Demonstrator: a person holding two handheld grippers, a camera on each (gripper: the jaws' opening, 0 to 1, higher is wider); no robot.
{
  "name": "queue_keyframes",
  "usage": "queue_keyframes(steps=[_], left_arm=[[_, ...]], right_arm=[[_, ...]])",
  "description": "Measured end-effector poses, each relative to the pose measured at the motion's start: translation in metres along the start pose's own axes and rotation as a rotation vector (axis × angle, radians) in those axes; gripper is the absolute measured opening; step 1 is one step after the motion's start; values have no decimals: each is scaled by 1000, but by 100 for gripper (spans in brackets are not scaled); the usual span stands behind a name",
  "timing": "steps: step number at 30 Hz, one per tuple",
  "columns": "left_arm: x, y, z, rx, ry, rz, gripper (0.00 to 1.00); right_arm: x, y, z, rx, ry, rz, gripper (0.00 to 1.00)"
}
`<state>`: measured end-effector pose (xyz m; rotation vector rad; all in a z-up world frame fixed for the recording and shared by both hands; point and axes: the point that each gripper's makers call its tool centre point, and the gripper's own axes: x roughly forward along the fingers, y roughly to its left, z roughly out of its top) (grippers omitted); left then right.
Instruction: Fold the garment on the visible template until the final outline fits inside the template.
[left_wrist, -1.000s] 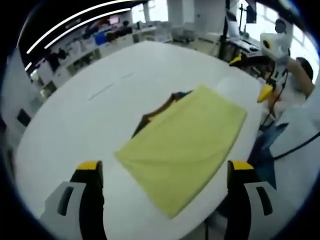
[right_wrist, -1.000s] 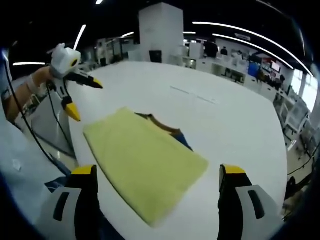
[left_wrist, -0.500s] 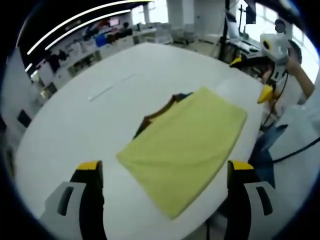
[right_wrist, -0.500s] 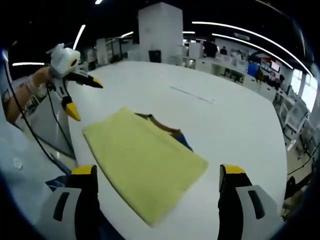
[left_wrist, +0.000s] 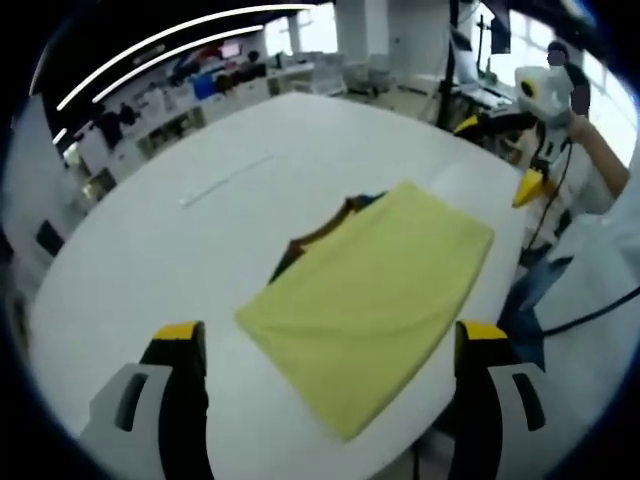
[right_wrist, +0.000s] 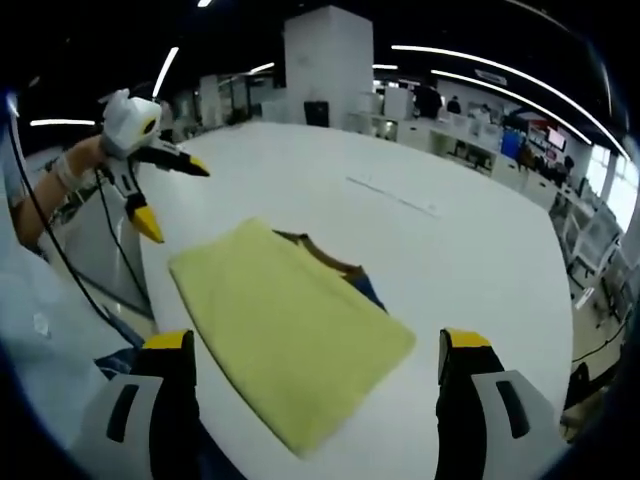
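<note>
In the left gripper view, the left gripper (left_wrist: 325, 345) stands spread wide over the table (left_wrist: 150, 250). The folded yellow garment (left_wrist: 375, 300) lies mid-frame near the right edge. The right gripper (right_wrist: 315, 350) gapes too, holding nothing.

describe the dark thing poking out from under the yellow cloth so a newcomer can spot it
On the large white table, find the flat yellow folded cloth near the person's edge. Along its far edge peeks a dark garment with a brown collar and blue fabric, the only dark item on the tabletop.
</note>
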<state>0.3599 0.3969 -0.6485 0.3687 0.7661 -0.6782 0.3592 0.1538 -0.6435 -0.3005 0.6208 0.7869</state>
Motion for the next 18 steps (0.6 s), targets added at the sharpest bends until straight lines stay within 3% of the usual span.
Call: queue_keyframes(steps=[11, 18], left_arm=[[-2, -1, -3, -4, 2, 3, 99], [-1, -9, -8, 4, 28, -34, 99]], right_arm=[[-2, -1, -1, 5, 5, -5, 100], [-2, -1, -4, 4, 24, 3, 100]])
